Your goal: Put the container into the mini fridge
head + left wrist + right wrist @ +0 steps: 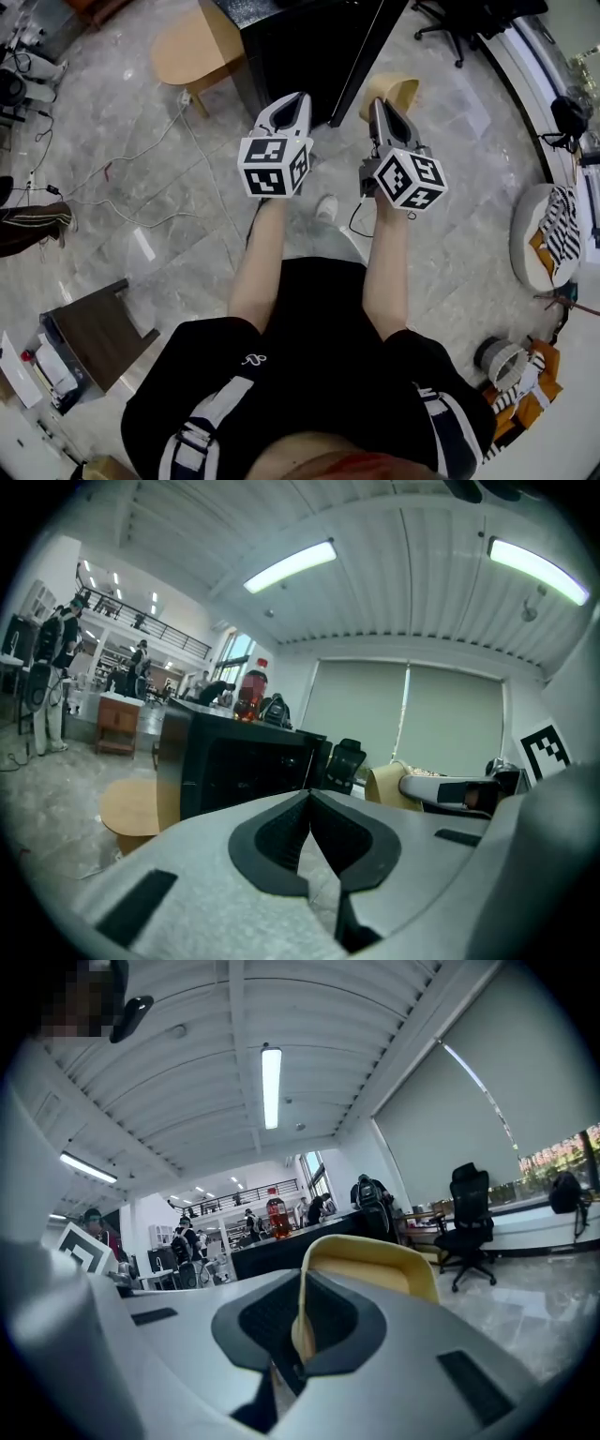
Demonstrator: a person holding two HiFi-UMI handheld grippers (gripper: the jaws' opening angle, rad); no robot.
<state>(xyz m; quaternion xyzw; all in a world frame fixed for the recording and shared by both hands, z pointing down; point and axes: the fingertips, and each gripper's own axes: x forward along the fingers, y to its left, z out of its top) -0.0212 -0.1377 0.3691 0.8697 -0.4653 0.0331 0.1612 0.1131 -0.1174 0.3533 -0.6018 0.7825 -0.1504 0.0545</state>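
Clamping the wall of the yellow container (375, 1265), the right gripper (299, 1330) has its jaws nearly together on it. The left gripper (309, 817) has its jaws touching, nothing between.

Step looks like the carry: container is in the air, short of the black mini fridge (300, 56).

Next move likely needs the free left gripper on the door, then the container set inside. Can't tell if the door is open.

Right gripper view alone shows the pinch. Left gripper view shows the fridge front. Head view shows both grippers side by side over the floor (169, 187).
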